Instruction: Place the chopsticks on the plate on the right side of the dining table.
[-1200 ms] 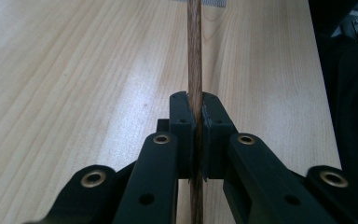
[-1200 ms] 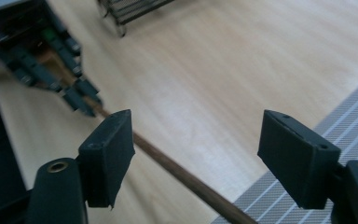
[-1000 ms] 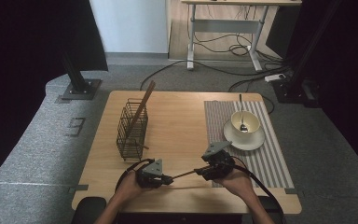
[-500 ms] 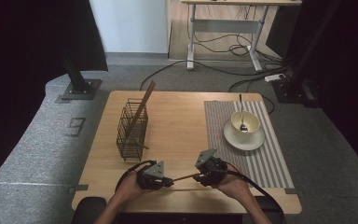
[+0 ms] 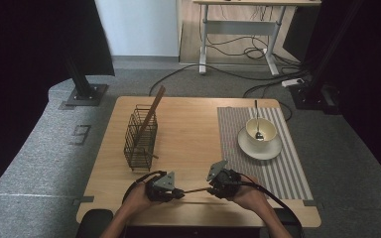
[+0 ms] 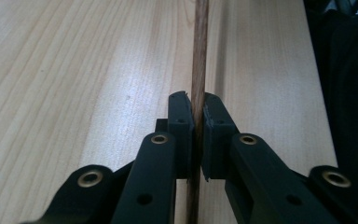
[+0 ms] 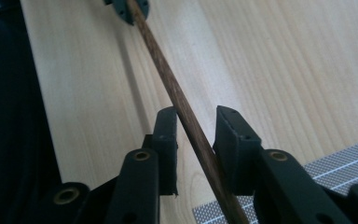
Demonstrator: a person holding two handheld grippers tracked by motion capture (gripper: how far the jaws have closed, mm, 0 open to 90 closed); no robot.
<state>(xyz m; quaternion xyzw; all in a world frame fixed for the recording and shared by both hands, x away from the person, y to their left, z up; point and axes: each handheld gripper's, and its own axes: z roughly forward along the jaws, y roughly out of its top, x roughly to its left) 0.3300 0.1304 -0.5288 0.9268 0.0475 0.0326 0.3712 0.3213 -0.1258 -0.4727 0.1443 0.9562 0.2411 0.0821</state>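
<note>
Gripper duty is split just now. My left gripper (image 6: 196, 122) is clamped on a thin wooden chopstick (image 6: 198, 60), pads pressing it from both sides, and holds it level just above the near edge of the worktop (image 5: 193, 134). In the high view the stick (image 5: 194, 190) bridges the gap between my two hands, running from the left gripper (image 5: 174, 191) across to my right gripper (image 5: 211, 187).

My right gripper (image 7: 193, 140) has just been closing around the other end. The chopstick (image 7: 177, 93) passes slantwise between its jaws, but a gap shows on each side, so the pads are not yet pressing on it.

I judge this to be a handover, or a regrip with both hands: the left has the stick, the right is taking it. Further back on the worktop stands a wire basket (image 5: 140, 140) with another stick (image 5: 151, 111) leaning in it, and to the right a striped mat (image 5: 278, 173) carries a saucer (image 5: 273, 148) and a cup (image 5: 268, 130) with a spoon (image 5: 257, 119) in it.

Next, the right jaws should come fully together on the stick, squarely rather than on the slant, before the left lets go. Releasing too soon could let the stick drop or roll off the near edge.
</note>
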